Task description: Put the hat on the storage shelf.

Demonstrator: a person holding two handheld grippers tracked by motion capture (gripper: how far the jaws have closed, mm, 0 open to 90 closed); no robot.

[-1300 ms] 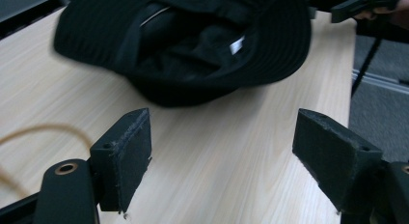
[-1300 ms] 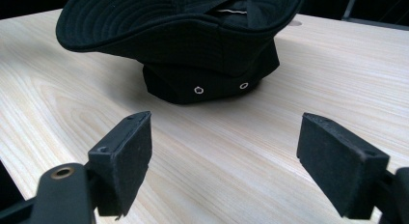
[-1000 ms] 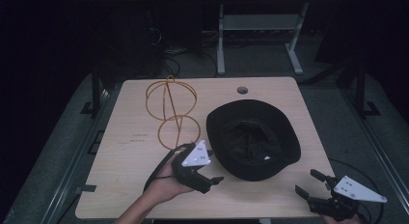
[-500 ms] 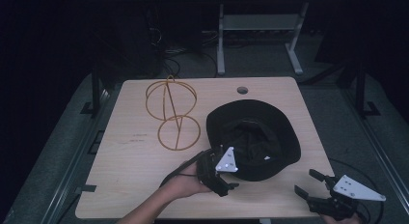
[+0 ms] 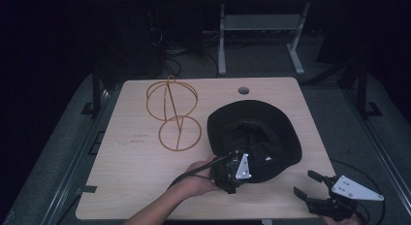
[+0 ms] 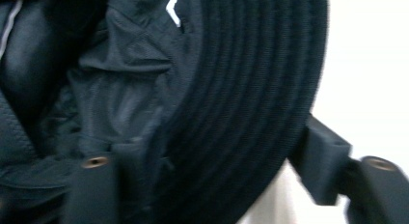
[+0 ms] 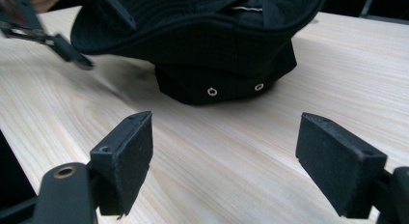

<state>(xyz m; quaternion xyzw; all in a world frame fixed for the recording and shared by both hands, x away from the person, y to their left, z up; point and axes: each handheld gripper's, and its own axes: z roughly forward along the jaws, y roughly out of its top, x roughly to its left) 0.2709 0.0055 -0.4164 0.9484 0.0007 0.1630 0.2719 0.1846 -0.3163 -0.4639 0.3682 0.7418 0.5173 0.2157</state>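
Observation:
A black bucket hat [image 5: 254, 137] lies crown down on the wooden table [image 5: 135, 157], its inside facing up. My left gripper [image 5: 231, 172] is at the hat's near-left brim. In the left gripper view the stitched brim [image 6: 241, 89] runs between the wide-apart jaws, one inside the hat and one outside, so the gripper [image 6: 212, 171] is open around it. My right gripper [image 5: 305, 184] stands open at the table's front right corner. In the right gripper view it [image 7: 231, 156] faces the hat [image 7: 222, 45] with nothing between its pads.
A gold wire stand [image 5: 172, 113], a sphere of hoops on a ring base, stands left of the hat. A round cable hole [image 5: 243, 90] sits near the table's far edge. Dark floor and a metal frame [image 5: 261, 26] lie beyond.
My left gripper has moved right from beside the wire stand to the hat's near brim, which now lies between its jaws. The right gripper has stayed put.

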